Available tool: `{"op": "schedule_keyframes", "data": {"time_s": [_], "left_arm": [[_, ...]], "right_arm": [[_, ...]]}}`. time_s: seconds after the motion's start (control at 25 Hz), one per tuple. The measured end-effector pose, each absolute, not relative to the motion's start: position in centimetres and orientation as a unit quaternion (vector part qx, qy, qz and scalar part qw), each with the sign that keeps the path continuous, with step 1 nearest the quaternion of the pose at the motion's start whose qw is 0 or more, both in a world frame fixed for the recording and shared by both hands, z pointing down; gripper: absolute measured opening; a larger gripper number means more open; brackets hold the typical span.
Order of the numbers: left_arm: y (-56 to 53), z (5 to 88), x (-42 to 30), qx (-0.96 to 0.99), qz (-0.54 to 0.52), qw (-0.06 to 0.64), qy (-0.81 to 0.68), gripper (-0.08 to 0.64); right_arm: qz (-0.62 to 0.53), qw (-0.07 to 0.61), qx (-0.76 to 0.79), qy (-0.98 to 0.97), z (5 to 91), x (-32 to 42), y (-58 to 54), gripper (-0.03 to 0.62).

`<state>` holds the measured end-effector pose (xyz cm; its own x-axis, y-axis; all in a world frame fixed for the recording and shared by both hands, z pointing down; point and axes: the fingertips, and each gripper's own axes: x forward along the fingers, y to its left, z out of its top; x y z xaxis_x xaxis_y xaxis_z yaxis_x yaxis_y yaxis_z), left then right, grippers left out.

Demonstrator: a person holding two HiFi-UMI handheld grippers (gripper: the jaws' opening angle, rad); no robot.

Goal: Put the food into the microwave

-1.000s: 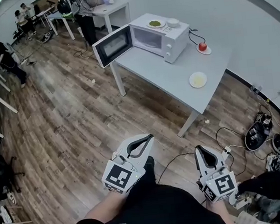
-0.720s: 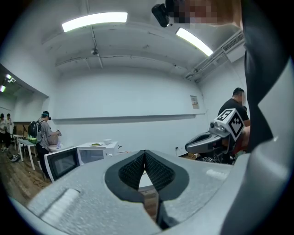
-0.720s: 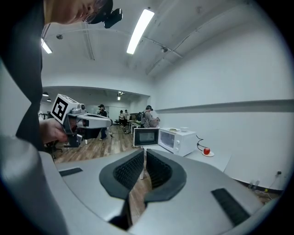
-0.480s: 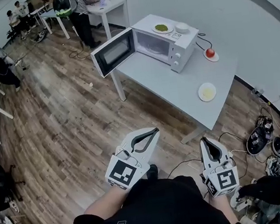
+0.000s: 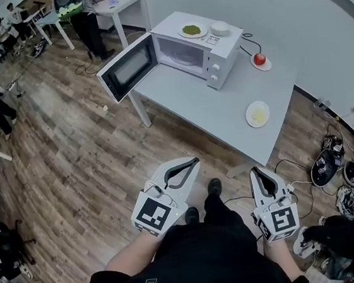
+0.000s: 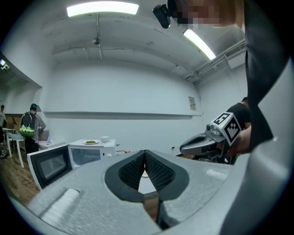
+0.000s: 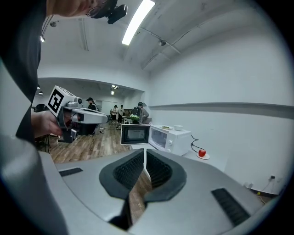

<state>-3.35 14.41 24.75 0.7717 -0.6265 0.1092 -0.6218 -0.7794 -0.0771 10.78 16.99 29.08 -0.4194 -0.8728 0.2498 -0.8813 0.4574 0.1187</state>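
A white microwave [image 5: 200,51] stands on the grey table [image 5: 221,110] with its door [image 5: 126,68] swung open to the left. On its top sit a plate of green food [image 5: 191,30] and a white bowl [image 5: 219,27]. A plate of yellow food [image 5: 258,114] lies near the table's front edge, and a red fruit on a saucer [image 5: 259,60] rests by the wall. My left gripper [image 5: 194,162] and right gripper [image 5: 255,171] are both shut and empty, held over the floor short of the table. The right gripper view also shows the microwave [image 7: 172,137] and the red fruit [image 7: 201,153].
Cables, a power strip and dark gear [image 5: 333,170] lie on the wood floor to the right of the table. A small white table [image 5: 124,3] with a person beside it stands behind the microwave door. More people and desks [image 5: 8,27] are at the far left.
Both grippers have been carried forward towards the table, still shut. The table and microwave now sit larger and nearer in the head view.
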Motion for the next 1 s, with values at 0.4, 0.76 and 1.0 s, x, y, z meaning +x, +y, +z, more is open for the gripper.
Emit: {"op": "schedule_keyframes", "data": {"time_s": [0.4, 0.76, 1.0], "left_arm": [[5.2, 26.1, 2.7, -0.945, -0.091, 0.007, 0.314, 0.008], [-3.9, 27.8, 8.6, -0.946, -0.113, 0.011, 0.304, 0.008], [-7.7, 31.1, 10.2, -0.947, -0.135, 0.002, 0.292, 0.008]], "right_arm": [[0.013, 0.164, 0.547, -0.821, 32.0, 18.0, 7.0, 0.017], [-0.018, 0.229, 0.542, -0.808, 35.5, 23.6, -1.4, 0.017], [-0.039, 0.280, 0.527, -0.801, 38.2, 24.6, -4.4, 0.017]]}}
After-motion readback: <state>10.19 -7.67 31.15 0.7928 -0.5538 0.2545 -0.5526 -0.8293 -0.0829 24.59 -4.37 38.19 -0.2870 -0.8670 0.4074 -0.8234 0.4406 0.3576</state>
